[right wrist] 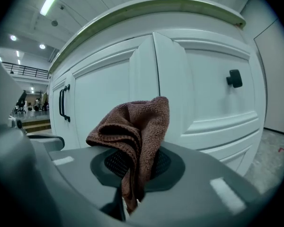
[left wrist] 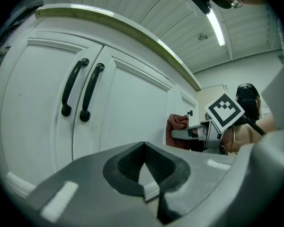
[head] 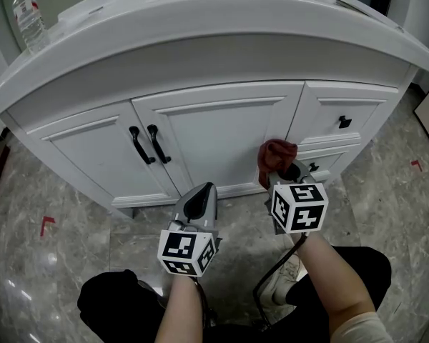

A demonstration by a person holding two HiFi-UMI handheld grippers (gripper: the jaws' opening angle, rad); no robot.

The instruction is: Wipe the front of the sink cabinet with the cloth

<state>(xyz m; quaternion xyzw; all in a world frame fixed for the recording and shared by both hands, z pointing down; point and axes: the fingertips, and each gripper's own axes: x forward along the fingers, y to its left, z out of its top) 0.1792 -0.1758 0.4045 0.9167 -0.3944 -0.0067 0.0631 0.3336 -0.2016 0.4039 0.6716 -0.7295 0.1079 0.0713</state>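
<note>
Cloth, rust-brown, crumpled and nubby, clamped in right gripper before white sink cabinet; left gripper closed, empty.

Bunched reddish-brown cloth against white cabinet

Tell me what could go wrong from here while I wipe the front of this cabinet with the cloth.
1. The cloth is bunched and pinched by only a narrow fold in the right gripper, so it may slip out, or the hard jaws could scrape the cabinet front.
2. The drawer knob sits just right of the cloth; a sweep that way might snag.
3. The left gripper, shut and empty, hangs near the door handles and could bump them.
</note>
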